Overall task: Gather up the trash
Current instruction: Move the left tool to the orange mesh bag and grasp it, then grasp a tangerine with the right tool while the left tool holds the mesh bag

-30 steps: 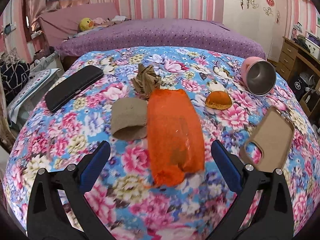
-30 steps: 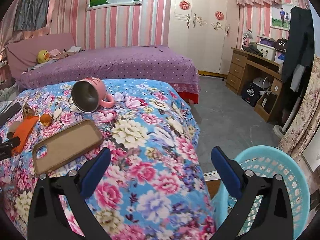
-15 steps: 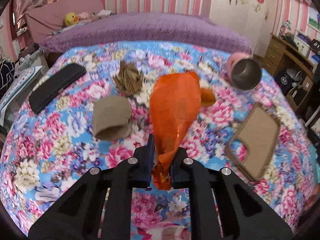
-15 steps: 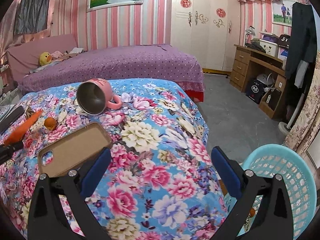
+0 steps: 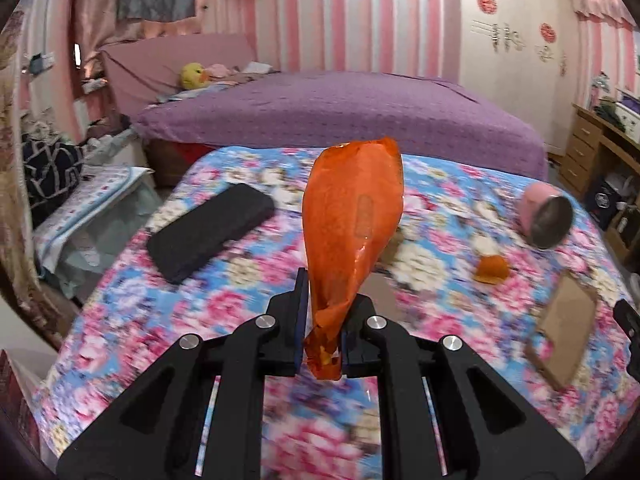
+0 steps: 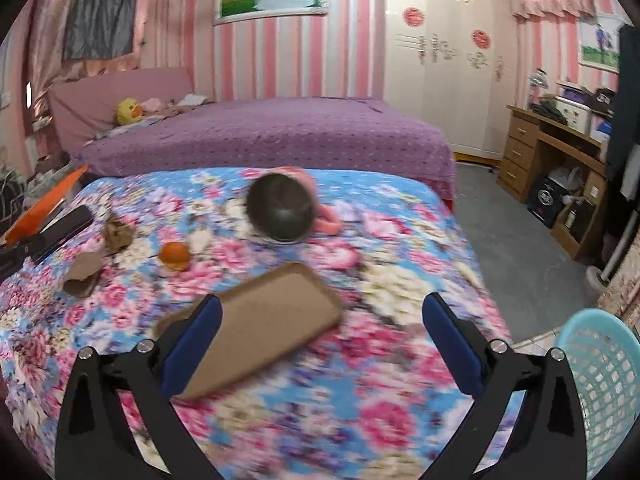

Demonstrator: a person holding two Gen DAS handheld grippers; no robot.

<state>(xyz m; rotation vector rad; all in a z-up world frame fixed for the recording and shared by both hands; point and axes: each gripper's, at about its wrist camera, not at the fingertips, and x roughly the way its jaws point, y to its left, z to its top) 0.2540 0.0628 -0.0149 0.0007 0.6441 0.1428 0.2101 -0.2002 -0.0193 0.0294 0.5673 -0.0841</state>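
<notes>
My left gripper (image 5: 323,320) is shut on the lower end of an orange plastic wrapper (image 5: 352,216) and holds it up above the floral table; the wrapper also shows at the far left of the right wrist view (image 6: 44,204). My right gripper (image 6: 320,340) is open and empty above the table's near right part. An orange peel (image 6: 174,255), a brown paper cup (image 6: 82,276) on its side and a crumpled brown paper (image 6: 117,234) lie on the cloth. A light blue basket (image 6: 600,384) stands on the floor at the lower right.
A pink mug (image 6: 282,212) lies on its side mid-table. A tan phone case (image 6: 256,324) lies under my right gripper. A black case (image 5: 208,232) lies at the table's left. A purple bed (image 5: 340,112) stands behind, a wooden desk (image 6: 556,156) to the right.
My left gripper closed on the orange wrapper and lifted it off the table. My right gripper swung left over the table, so the basket now sits at the view's edge.
</notes>
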